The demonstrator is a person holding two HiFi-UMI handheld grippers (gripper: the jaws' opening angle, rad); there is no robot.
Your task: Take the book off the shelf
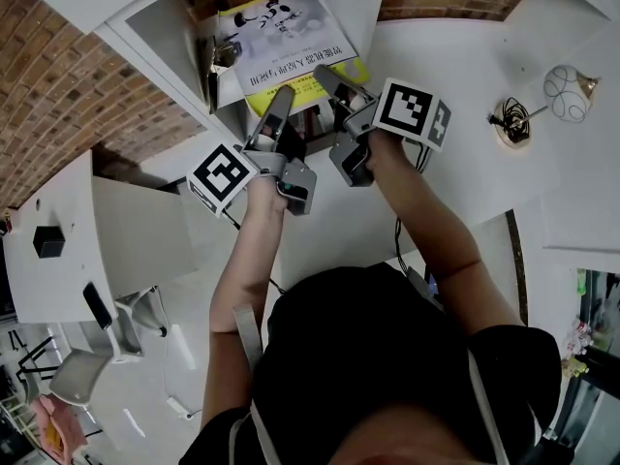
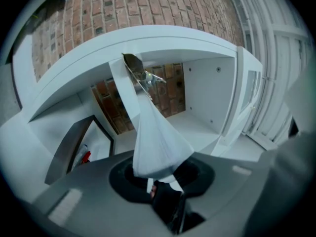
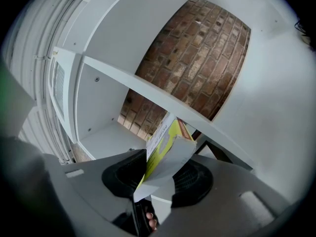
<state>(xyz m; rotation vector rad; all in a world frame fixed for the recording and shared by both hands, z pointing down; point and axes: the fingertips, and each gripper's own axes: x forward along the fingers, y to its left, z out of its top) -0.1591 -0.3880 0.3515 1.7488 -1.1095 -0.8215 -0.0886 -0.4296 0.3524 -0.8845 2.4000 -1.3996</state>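
Two jaw pairs pinching the book [image 1: 286,46], left gripper [image 1: 279,105], right gripper [image 1: 331,83], in shelf [image 1: 155,42]

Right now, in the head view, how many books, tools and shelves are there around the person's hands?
Books: 1, the yellow and white book
Tools: 2, the left tool and the right tool, each closed on the book
Shelves: 1, the white shelf
Total: 4
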